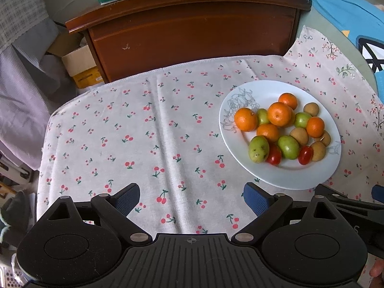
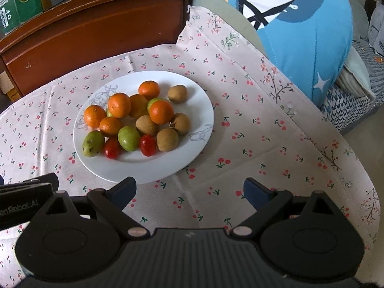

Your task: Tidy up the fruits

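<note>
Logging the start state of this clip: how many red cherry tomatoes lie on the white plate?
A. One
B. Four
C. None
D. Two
D: two red cherry tomatoes, one and another, lie at the near side of the white plate, on either side of a green fruit; the left wrist view shows the same pair.

Left hand-held gripper (image 1: 192,198) jaws spread; right hand-held gripper (image 2: 189,192) likewise.
</note>
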